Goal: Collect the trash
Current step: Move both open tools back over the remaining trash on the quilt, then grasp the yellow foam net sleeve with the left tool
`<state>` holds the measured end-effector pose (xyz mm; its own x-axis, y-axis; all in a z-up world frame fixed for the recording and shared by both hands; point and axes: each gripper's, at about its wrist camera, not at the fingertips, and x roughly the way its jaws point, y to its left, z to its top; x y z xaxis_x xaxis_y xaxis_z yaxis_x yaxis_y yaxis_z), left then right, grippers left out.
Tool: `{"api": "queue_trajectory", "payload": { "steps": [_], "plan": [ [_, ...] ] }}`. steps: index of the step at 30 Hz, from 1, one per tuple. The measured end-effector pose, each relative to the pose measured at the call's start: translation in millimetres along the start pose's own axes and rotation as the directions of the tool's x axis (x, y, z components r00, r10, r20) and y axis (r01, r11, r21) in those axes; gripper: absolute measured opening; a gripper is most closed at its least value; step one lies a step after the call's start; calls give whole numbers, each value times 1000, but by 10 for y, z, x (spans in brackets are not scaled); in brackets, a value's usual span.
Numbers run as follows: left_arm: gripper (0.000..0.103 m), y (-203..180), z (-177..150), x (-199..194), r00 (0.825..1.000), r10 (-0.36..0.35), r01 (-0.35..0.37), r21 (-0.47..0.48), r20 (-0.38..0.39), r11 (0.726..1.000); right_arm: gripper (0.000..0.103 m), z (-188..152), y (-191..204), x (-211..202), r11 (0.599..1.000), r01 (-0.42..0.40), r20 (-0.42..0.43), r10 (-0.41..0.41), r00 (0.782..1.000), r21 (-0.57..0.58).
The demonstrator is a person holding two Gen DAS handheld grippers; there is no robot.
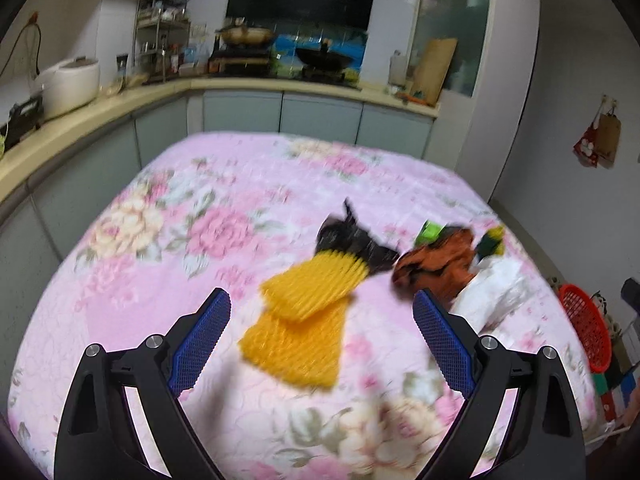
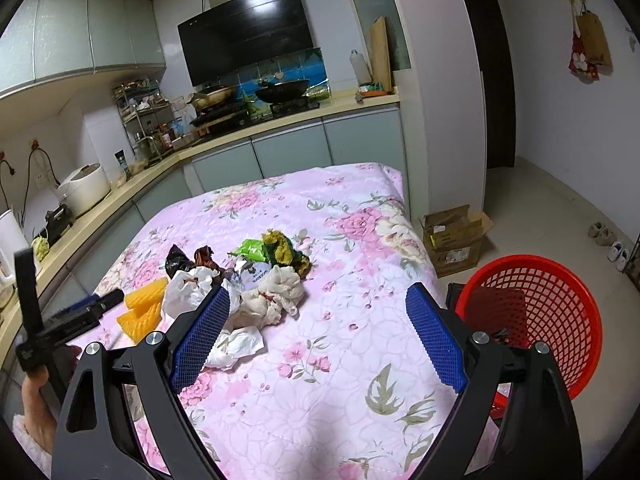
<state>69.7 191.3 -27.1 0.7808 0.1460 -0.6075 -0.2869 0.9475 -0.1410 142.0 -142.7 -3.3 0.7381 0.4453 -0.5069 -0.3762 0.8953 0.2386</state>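
Observation:
Trash lies in a pile on a table under a pink floral cloth (image 2: 340,360). In it are a yellow foam net (image 2: 144,308), a black wrapper (image 2: 178,262), a white plastic bag (image 2: 186,292), crumpled white tissue (image 2: 276,292), a green wrapper (image 2: 252,250) and a dark yellow wrapper (image 2: 286,254). My right gripper (image 2: 320,294) is open and empty, with the tissue just past its left pad. My left gripper (image 1: 320,298) is open over the foam net (image 1: 300,320), which is blurred; the pads do not touch it. Beyond lie the black wrapper (image 1: 352,240) and an orange-brown wrapper (image 1: 436,264).
A red mesh basket (image 2: 536,320) stands on the floor off the table's right edge, also visible as the basket (image 1: 584,328). A cardboard box (image 2: 456,240) sits on the floor behind it. Kitchen counters (image 2: 120,196) run along the left and far sides. A hand (image 2: 36,392) holds the left gripper's handle.

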Motion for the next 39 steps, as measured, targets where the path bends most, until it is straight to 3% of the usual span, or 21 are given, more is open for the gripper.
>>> {"api": "queue_trajectory", "payload": {
  "steps": [9, 14, 15, 17, 22, 31, 37, 39],
  "plan": [
    [89, 3, -227, 360, 993, 0, 5, 45, -115, 999, 87, -50, -22, 72, 1000, -4, -26, 4, 1000, 11],
    [88, 87, -210, 446, 990, -29, 28, -11, -137, 1000, 87, -84, 8, 107, 1000, -6, -38, 6, 999, 6],
    [85, 110, -203, 456, 990, -35, 32, -25, -140, 999, 87, -95, 20, 122, 1000, -8, -43, 8, 999, 4],
    [71, 159, -192, 492, 986, -52, 44, -55, -155, 998, 87, -111, 42, 152, 1000, -12, -52, 12, 999, -1],
    [50, 226, -184, 502, 985, -78, 64, -96, -156, 993, 87, -162, 116, 204, 1000, -19, -70, 18, 997, -20],
    [49, 219, -91, 387, 993, -87, 78, -106, -82, 991, 87, -192, 139, 211, 1000, -24, -79, 22, 997, -18],
    [23, 146, -27, 420, 991, -111, 104, -98, -70, 990, 87, -224, 157, 229, 999, -24, -87, 22, 996, -26],
    [22, 117, -26, 400, 992, -114, 109, -83, -56, 991, 87, -232, 150, 244, 999, -21, -91, 19, 996, -28]
  ]
}}
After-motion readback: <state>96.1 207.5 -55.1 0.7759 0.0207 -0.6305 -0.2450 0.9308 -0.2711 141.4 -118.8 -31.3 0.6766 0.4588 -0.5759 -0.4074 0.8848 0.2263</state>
